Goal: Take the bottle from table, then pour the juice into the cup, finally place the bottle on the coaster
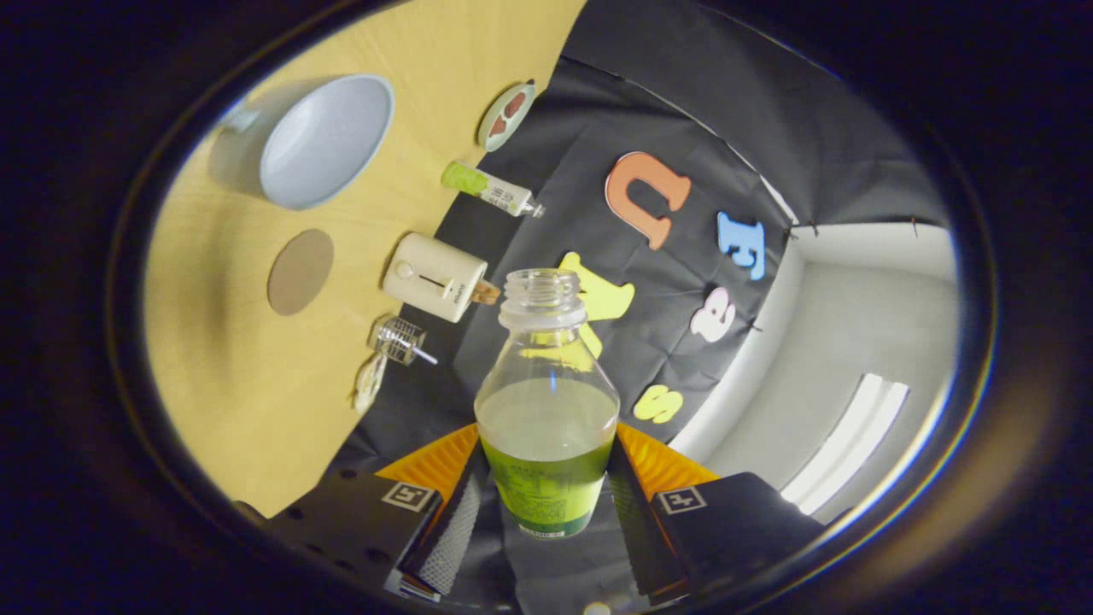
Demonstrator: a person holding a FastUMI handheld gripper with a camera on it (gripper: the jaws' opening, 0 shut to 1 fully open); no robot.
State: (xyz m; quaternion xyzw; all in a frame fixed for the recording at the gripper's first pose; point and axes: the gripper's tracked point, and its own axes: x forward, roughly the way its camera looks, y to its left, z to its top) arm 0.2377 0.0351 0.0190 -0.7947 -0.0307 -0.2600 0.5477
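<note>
Between tongs (546,504): uncapped bottle (546,401), seemingly clamped.

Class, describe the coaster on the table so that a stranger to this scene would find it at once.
Start at the wooden table, beyond the tongs shut on the bottle. Find the big pale cup; the coaster lies beside it, near the white box. It alone is a flat, plain brown disc.
</note>
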